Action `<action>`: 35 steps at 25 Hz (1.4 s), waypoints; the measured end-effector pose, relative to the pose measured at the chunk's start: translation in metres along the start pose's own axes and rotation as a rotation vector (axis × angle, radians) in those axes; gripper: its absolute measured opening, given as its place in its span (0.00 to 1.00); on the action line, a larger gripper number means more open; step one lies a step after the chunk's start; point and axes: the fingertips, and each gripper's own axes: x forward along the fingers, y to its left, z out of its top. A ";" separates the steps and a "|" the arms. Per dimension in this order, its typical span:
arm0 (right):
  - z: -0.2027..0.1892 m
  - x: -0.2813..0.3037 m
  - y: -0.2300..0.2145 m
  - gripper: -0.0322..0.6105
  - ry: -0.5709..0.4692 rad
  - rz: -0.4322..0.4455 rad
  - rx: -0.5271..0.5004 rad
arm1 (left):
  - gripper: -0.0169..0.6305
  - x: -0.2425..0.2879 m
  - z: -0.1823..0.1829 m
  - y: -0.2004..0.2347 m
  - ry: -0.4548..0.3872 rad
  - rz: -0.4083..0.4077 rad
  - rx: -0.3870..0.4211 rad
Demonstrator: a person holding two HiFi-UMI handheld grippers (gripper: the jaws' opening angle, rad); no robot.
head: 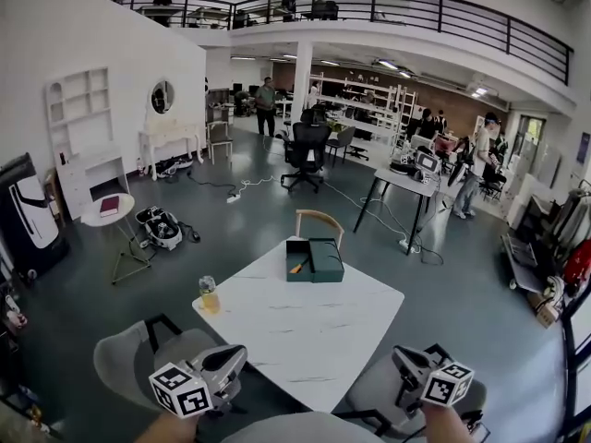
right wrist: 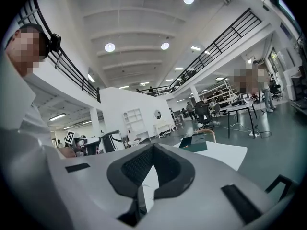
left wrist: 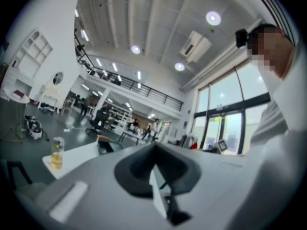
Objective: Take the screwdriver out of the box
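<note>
A dark green box (head: 325,260) lies open at the far end of the white marble table (head: 305,330). The orange-handled screwdriver (head: 297,267) rests in its left half. My left gripper (head: 240,352) and right gripper (head: 399,354) hover low at the table's near side, well short of the box. Both point toward the box and hold nothing. In the left gripper view the jaws (left wrist: 154,146) meet at their tips, with the box (left wrist: 106,146) far off. In the right gripper view the jaws (right wrist: 153,146) also meet, and the box (right wrist: 194,144) sits ahead to the right.
A bottle of yellow liquid (head: 208,294) stands on the table's left corner. A wooden-backed chair (head: 319,218) is behind the box. Grey chairs (head: 125,358) flank the near side. A small round table (head: 108,209) and a bag stand on the floor to the left.
</note>
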 end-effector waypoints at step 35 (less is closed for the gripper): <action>0.026 0.142 -0.135 0.06 0.083 0.114 0.039 | 0.03 0.146 0.002 0.094 0.053 0.110 -0.026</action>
